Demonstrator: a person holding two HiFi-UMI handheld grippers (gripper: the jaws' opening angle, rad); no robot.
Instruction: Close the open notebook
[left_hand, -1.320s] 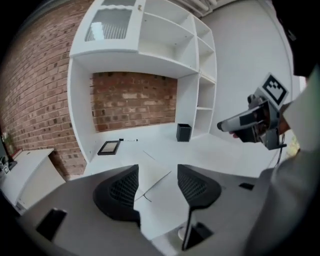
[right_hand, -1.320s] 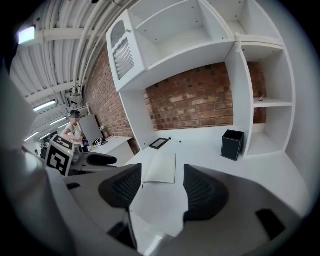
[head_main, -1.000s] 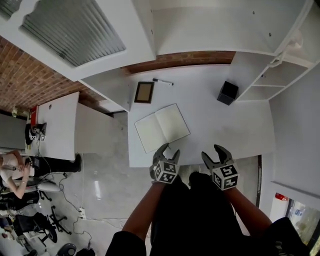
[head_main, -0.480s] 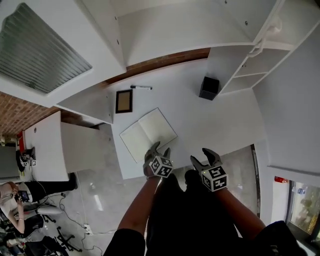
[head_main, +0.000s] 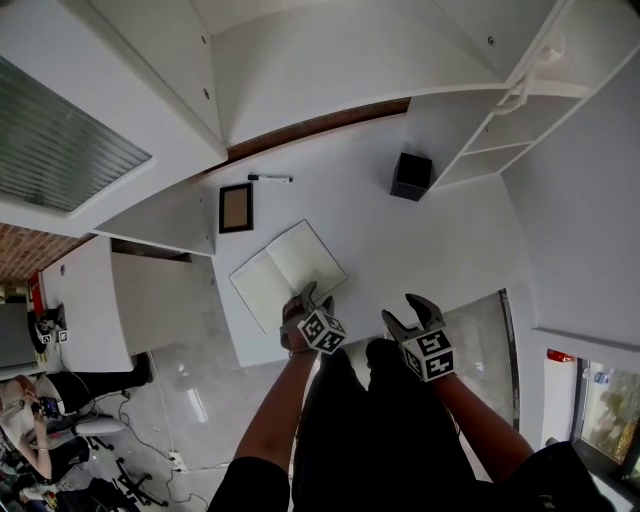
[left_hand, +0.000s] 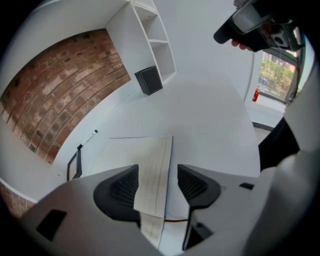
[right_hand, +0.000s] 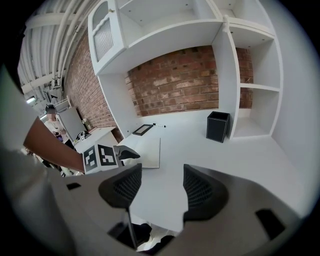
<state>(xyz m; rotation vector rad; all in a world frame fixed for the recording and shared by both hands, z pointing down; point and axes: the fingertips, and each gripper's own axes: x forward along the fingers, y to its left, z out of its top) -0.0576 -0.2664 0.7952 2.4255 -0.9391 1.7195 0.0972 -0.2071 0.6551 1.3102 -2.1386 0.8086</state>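
My left gripper (head_main: 318, 296) had jaws apart around the notebook (head_main: 285, 270) corner; my right gripper (head_main: 405, 312) was spread too, holding nothing.

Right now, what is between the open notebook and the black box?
Nothing. Just bare white table between the notebook and black box, as the head view shows.

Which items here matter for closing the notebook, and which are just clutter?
For the job:
- open notebook
- left gripper, jaws apart, with the notebook's near edge between them
- right gripper, open and empty

Lying about:
- pen
- picture frame
- black box
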